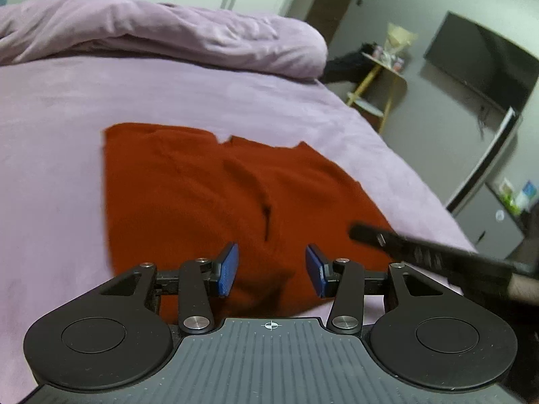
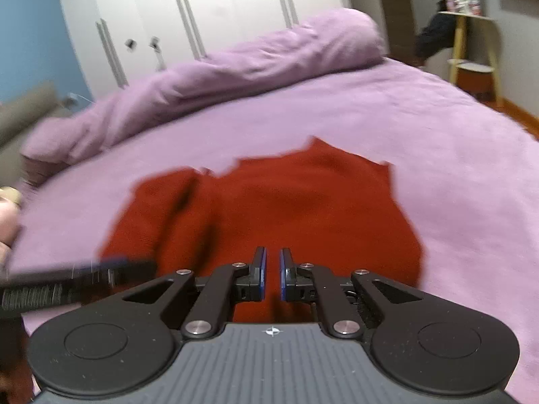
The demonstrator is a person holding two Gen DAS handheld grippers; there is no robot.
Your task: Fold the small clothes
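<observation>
The left hand-held gripper (image 1: 271, 272) is seen with its blue-padded fingers (image 1: 228, 269) spread wide apart, nothing being held between them. It is poised over the near edge of a rust-red knitted garment (image 1: 202, 202), which is spread flat directly ahead of and beneath the fingertips; whether the pads touch the fabric cannot be told. In the same view the blurred black fingers of the right hand-held gripper (image 1: 377, 237) are seen reaching in from the right, over the garment's right near corner.

In the right wrist view the right hand-held gripper (image 2: 273, 277) is shown with its blue pads drawn nearly together, a narrow gap being left between them and no cloth being seen inside that gap. The rust-red knitted garment (image 2: 296, 208) is spread just ahead of and under these fingers, with its far edge uneven and notched. The left hand-held gripper (image 2: 101, 274) is glimpsed as a blurred dark bar at the left, over the garment's left near corner.

The garment is laid on a lilac bed sheet (image 1: 235, 101) covering the bed. A bunched lilac duvet (image 1: 168, 30) is heaped along the far side of the bed, well apart from the garment. White wardrobe doors (image 2: 219, 10) are seen beyond the duvet, and a wooden side shelf (image 1: 377, 80) is placed beside the bed.
</observation>
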